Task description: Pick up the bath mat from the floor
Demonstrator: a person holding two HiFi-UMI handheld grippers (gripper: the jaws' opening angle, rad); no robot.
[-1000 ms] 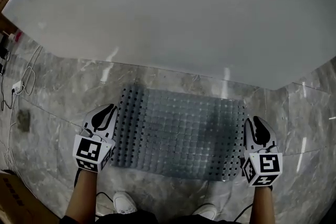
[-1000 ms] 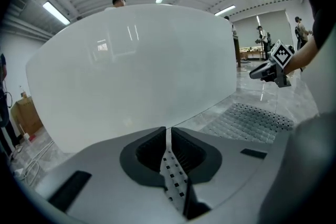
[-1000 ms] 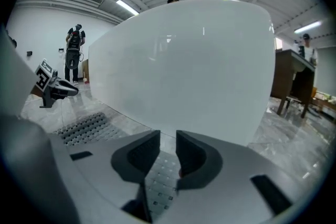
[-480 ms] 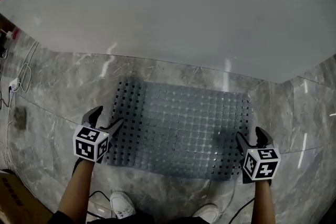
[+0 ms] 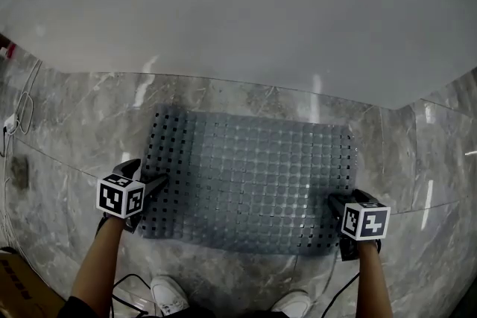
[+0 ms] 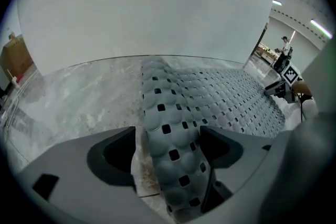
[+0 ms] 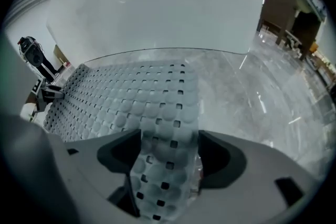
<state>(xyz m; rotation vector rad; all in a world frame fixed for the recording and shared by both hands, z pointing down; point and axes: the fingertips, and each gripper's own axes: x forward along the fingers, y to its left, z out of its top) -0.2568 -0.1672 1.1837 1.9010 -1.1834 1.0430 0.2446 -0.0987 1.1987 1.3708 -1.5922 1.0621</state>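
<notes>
A grey perforated bath mat (image 5: 253, 182) lies flat on the marble floor in front of a white tub. My left gripper (image 5: 147, 176) is at the mat's near left corner, and its jaws are opening. In the left gripper view the mat's edge (image 6: 173, 139) runs between the left gripper's (image 6: 168, 150) jaws, with a gap on the left side. My right gripper (image 5: 347, 199) is at the near right corner, jaws opening too. In the right gripper view a strip of the mat (image 7: 165, 134) sits between the right gripper's (image 7: 169, 152) wide jaws, and the pads do not squeeze it.
The white bathtub (image 5: 238, 4) curves across the far side, close behind the mat. Cables (image 5: 22, 108) trail on the floor at the left. The person's white shoes (image 5: 170, 294) stand just behind the mat's near edge. A cardboard box (image 5: 19, 298) sits at the bottom left.
Both grippers went from shut to wide open. They moved down and inward, and now straddle the mat's left and right edges. The head view has dropped closer to the floor.
</notes>
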